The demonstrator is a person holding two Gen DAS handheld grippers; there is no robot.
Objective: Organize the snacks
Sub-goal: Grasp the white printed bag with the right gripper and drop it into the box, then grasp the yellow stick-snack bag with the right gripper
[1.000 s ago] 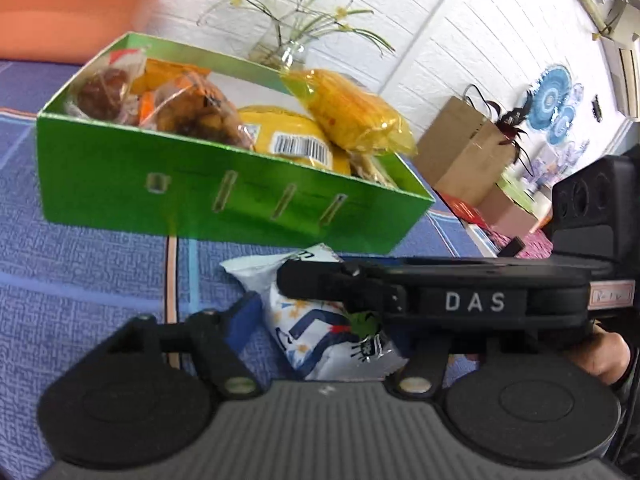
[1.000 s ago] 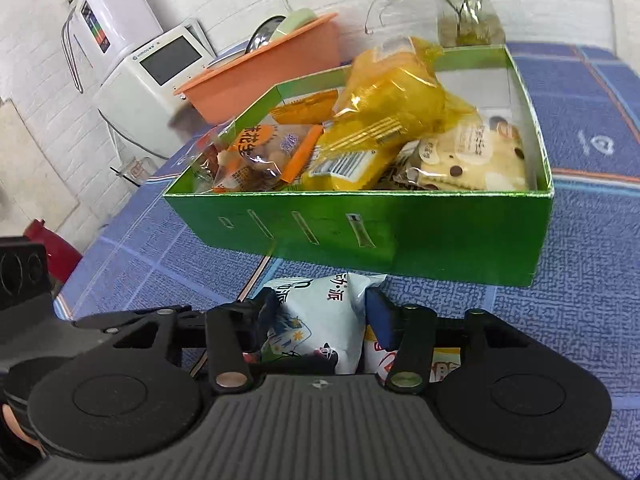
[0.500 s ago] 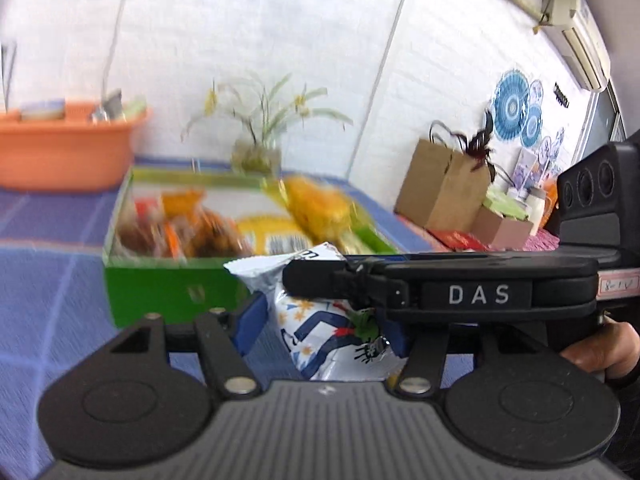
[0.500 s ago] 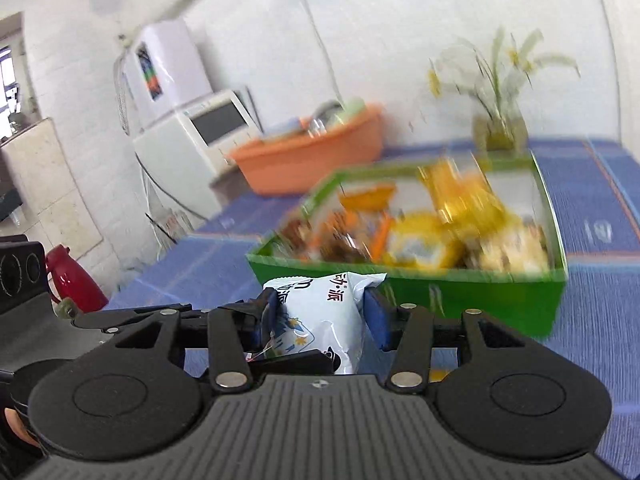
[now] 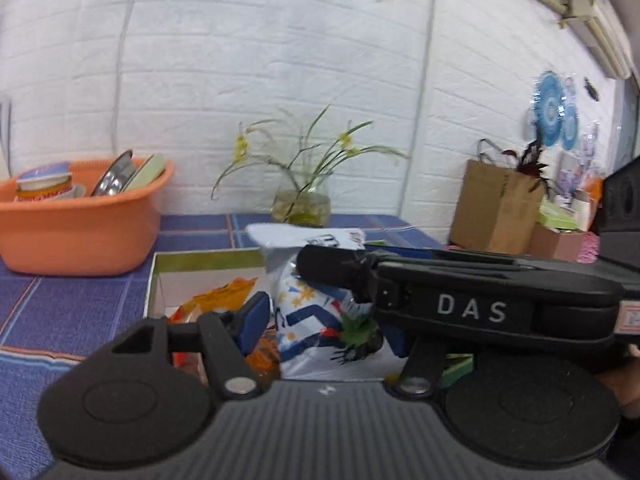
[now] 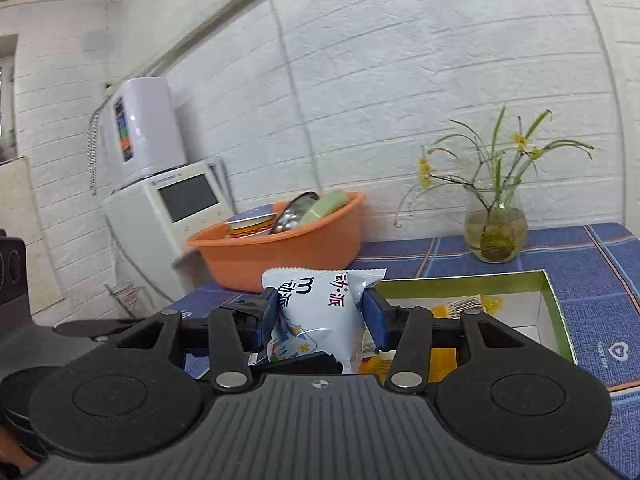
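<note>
2 grippers share 1 white snack pack [image 6: 316, 316], held above green box [image 6: 554, 312]. Right gripper [image 6: 320, 318] fingers clamped on pack sides; left gripper [image 5: 320, 320] fingers clamped too. Risk: uneven release, so pack tears, or drops outside box onto table [image 6: 600, 276].

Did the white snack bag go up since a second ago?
Yes. The white snack bag was low in front of the green box; now it is above the box's near wall.

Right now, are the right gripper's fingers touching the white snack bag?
Touching. The right wrist view shows both blue fingers pressed against the sides of the white snack bag.
</note>
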